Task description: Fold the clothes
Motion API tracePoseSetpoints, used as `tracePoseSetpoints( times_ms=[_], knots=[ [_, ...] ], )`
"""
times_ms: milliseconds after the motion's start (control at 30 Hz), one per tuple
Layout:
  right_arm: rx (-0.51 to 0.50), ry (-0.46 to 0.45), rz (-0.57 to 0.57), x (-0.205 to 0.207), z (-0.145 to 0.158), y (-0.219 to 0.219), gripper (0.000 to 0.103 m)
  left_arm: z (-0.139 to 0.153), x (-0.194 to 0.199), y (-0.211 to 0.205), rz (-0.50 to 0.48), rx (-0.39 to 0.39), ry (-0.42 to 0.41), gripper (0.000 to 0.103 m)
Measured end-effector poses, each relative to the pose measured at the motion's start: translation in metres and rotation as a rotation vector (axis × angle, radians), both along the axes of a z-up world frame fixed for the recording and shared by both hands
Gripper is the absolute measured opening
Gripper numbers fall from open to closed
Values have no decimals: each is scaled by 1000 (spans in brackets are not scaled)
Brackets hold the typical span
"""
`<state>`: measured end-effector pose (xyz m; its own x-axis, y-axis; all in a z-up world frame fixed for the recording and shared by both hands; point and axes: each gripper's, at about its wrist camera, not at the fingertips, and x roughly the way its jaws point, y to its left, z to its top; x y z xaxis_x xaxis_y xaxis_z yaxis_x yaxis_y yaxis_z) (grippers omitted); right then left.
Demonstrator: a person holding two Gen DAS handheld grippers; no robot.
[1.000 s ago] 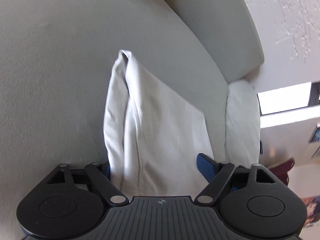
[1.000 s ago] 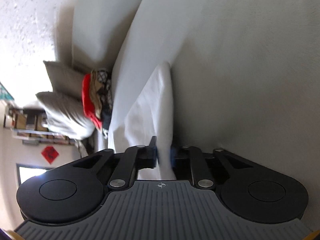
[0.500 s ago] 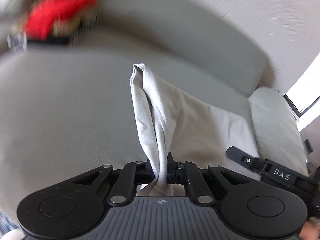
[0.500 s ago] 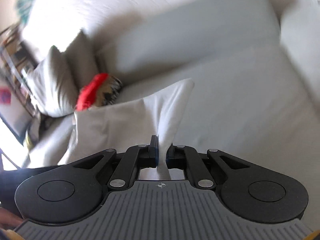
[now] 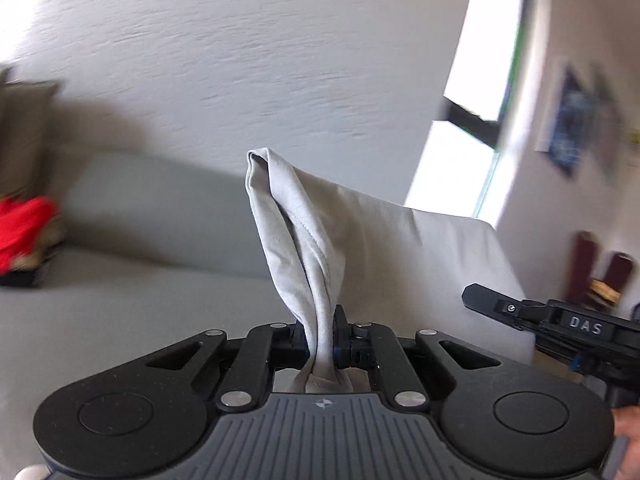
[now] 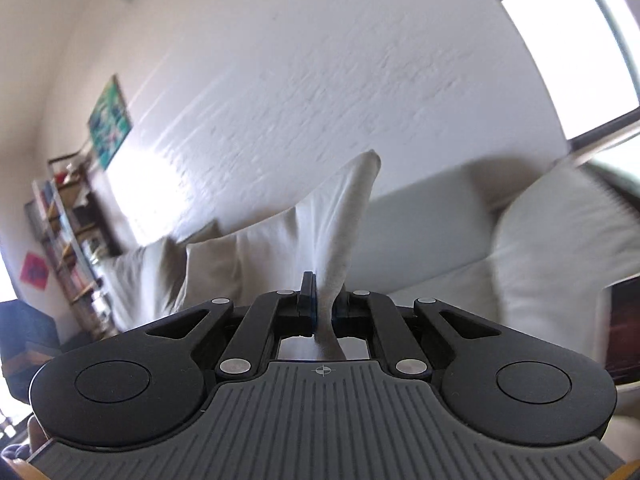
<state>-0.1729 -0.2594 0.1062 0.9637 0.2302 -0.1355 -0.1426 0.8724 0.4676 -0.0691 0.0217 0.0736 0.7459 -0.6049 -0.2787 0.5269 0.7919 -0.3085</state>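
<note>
A light grey garment (image 5: pixel 312 240) is held up in the air above a grey sofa (image 5: pixel 140 280). My left gripper (image 5: pixel 321 338) is shut on one bunched corner of it, and the cloth stretches away to the right. My right gripper (image 6: pixel 325 308) is shut on another corner of the same garment (image 6: pixel 340 216), whose cloth runs off to the left. In the left wrist view the right gripper (image 5: pixel 560 322) shows as a black body at the right edge, with a hand behind it. The garment's lower part is hidden behind both gripper bodies.
A red and dark pile of clothes (image 5: pixel 22 236) lies on the sofa at the left. Pale cushions (image 6: pixel 560 248) sit at the sofa's ends. A white wall (image 5: pixel 280 60) rises behind, with bright windows (image 5: pixel 472 128) and a bookshelf (image 6: pixel 68 232).
The left gripper's jaws went from wide apart to shut on the garment. Both grippers rose and rolled level, lifting the garment off the sofa seat so it hangs before the wall.
</note>
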Motion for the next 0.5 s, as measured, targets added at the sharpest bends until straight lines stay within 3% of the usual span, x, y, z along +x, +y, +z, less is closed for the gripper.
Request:
tracePoseSetpoints(
  times_ms=[100, 200, 367, 500],
  knots=[
    [32, 53, -94, -24, 13, -51, 6, 15, 8, -42, -150, -27, 45, 7],
    [49, 110, -200, -32, 7, -89, 6, 11, 25, -95, -271, -34, 117, 7],
    [12, 174, -346, -29, -38, -140, 6, -23, 53, -183, -395, 31, 187, 7],
    [49, 232, -402, 6, -78, -178, 6, -58, 90, -238, -427, 91, 272, 7]
  ],
)
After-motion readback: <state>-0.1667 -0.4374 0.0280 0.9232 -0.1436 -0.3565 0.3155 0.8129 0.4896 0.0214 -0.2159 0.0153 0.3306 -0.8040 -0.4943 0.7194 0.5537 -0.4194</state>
